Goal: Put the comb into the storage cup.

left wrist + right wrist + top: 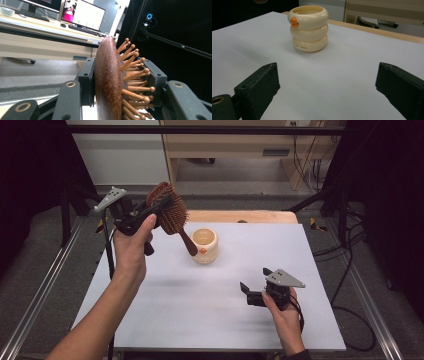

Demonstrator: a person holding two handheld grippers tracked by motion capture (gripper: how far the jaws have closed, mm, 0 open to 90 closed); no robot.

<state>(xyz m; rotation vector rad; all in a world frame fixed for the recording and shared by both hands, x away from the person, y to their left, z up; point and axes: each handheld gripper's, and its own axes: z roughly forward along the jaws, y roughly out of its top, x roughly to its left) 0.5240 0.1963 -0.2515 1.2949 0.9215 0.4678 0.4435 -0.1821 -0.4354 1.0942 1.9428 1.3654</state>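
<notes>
My left gripper (pixel 162 202) is raised above the table's back left and is shut on the head of a brown wooden hairbrush (pixel 172 215). Its handle slants down to the right, toward a cream ribbed cup (pixel 204 245) with an orange mark. In the left gripper view the brush head (pixel 110 82) sits clamped edge-on between the two black jaws, wooden bristles pointing right. My right gripper (pixel 254 288) rests low on the white table near the front right, jaws wide apart with nothing between them. In the right gripper view (pixel 327 82) the cup (pixel 309 28) stands ahead of the jaws, well apart from them.
The white tabletop (pixel 200 305) has a wooden edge (pixel 240 216) at the back. Metal rails (pixel 35 295) run along both sides, cables trail on the floor at the right. A desk with monitors (pixel 82 15) stands beyond the table.
</notes>
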